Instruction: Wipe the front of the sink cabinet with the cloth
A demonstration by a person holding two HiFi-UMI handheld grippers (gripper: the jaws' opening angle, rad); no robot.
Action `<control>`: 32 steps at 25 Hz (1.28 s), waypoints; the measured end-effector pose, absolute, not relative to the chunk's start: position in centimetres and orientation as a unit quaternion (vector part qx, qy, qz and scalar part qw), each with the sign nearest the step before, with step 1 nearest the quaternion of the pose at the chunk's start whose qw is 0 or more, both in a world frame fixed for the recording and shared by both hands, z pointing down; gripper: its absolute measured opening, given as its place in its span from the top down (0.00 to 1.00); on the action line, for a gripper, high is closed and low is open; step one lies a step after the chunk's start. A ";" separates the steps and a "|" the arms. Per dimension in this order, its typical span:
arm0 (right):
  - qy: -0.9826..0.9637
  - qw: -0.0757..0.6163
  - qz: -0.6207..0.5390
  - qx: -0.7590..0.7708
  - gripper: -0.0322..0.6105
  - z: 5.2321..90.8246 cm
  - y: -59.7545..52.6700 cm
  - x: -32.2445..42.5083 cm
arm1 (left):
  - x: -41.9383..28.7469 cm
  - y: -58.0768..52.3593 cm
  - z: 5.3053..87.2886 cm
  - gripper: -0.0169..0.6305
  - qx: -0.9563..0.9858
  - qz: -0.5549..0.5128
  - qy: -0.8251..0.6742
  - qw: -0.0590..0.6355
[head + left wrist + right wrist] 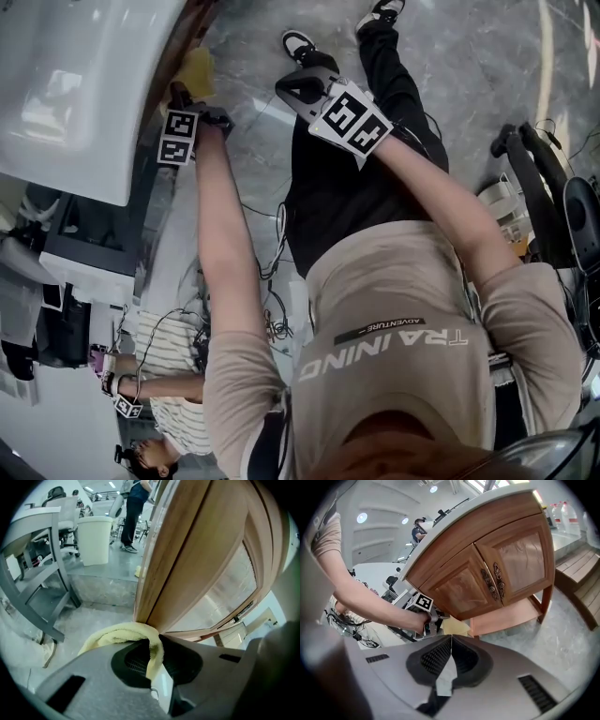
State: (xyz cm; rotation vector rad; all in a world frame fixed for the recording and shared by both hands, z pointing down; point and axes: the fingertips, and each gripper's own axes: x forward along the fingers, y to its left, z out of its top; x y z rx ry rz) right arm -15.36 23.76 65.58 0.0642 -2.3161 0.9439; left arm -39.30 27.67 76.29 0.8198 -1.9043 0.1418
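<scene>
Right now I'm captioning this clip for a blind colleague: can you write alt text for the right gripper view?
The left gripper, in a person's hand, holds a yellow cloth against the lower front corner of a wooden sink cabinet with two doors and ornate metal handles. In the foreground the right gripper is shut and empty.

place: open lab hall | cues: freestanding sink cabinet (pixel 487 573), floor cables (pixel 272 272), office chairs (pixel 67 520)

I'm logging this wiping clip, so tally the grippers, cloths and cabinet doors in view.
Grippers: 2, left gripper and right gripper
Cloths: 1, yellow cloth, clamped in the left gripper
Doors: 2, the cabinet doors
Total: 5
</scene>
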 end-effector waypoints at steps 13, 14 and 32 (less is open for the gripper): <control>-0.869 0.304 0.382 0.076 0.93 66.0 21.1 -11.2 | -36.3 22.0 75.3 0.91 0.391 0.069 -0.773 0.495; -0.870 0.300 0.382 0.080 0.93 65.9 20.5 -11.1 | -35.9 21.3 75.3 0.91 0.392 0.067 -0.772 0.496; -0.865 0.300 0.389 0.107 0.93 66.7 11.5 -3.7 | -27.1 9.4 76.4 0.91 0.471 0.078 -0.739 0.476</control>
